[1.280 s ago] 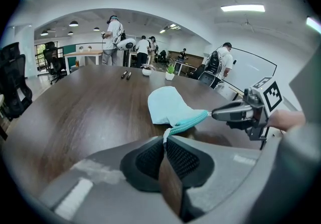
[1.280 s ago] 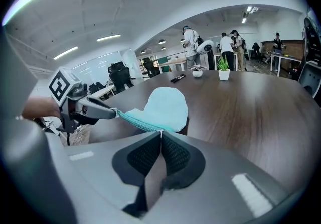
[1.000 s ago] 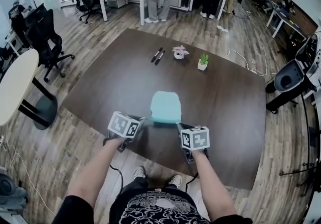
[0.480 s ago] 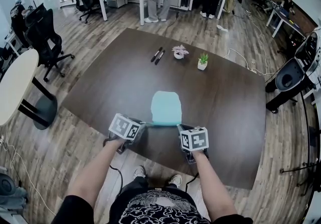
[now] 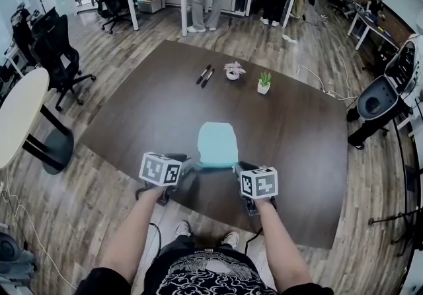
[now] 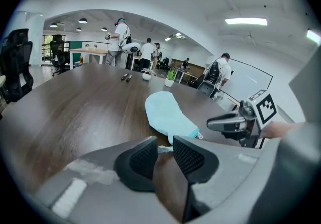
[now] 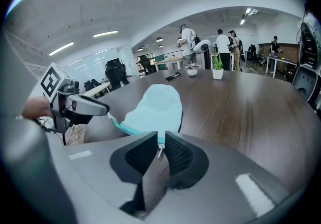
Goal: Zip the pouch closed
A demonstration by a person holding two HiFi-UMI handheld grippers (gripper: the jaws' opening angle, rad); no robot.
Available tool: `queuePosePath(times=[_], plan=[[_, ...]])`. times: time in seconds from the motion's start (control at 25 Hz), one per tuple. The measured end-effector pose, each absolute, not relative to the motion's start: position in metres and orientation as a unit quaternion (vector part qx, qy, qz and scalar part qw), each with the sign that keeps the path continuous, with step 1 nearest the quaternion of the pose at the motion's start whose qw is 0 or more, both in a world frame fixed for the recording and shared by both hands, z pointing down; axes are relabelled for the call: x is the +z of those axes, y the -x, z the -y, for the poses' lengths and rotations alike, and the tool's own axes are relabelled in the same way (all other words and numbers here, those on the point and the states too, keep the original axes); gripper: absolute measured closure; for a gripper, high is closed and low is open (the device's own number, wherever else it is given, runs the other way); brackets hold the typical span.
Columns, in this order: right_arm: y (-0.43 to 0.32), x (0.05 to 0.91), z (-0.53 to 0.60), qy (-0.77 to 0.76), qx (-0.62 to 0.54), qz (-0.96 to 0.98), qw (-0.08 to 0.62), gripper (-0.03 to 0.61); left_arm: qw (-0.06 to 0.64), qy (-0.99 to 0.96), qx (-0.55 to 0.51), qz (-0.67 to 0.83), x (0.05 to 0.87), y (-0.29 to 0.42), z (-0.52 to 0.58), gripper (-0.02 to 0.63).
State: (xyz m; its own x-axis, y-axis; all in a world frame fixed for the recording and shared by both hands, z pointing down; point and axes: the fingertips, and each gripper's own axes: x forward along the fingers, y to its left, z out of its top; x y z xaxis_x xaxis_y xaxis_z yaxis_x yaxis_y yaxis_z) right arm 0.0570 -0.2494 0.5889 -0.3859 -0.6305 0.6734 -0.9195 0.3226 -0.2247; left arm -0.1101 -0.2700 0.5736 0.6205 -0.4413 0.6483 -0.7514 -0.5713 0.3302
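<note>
The light blue soft fabric pouch lies flat on the dark brown wooden bench, its near edge between the two grippers. Its teal zip looks run to the end, so I judge the step in hand to be the letting-go. Both sets of jaws should spread clear of the fabric before either hand draws back. The hands should then back straight out, so that the pouch is not dragged and the slider is not tugged open again.

The left gripper has just been opening. Its jaws stand narrowly apart, with a pale corner of the pouch at their tips. The corner seems no longer pinched, though the view there is cramped.

The right gripper has also just been opening. Its gap is slim, and the small metal zip pull hangs loose between the pads.
</note>
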Motion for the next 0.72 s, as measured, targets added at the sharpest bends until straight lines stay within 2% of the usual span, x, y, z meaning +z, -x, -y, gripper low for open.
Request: queuePosePath(times=[0.4, 0.72], plan=[[-0.067, 0.541, 0.257, -0.521, 0.274, 0.783, 0.203, 0.534, 0.278, -0.863, 0.229, 0.354, 0.540, 0.087, 0.274, 0.505], [-0.089, 0.491, 0.260, -0.558, 0.244, 0.777, 0.160, 0.545, 0.228, -0.887, 0.192, 0.354, 0.484, 0.063, 0.296, 0.506]])
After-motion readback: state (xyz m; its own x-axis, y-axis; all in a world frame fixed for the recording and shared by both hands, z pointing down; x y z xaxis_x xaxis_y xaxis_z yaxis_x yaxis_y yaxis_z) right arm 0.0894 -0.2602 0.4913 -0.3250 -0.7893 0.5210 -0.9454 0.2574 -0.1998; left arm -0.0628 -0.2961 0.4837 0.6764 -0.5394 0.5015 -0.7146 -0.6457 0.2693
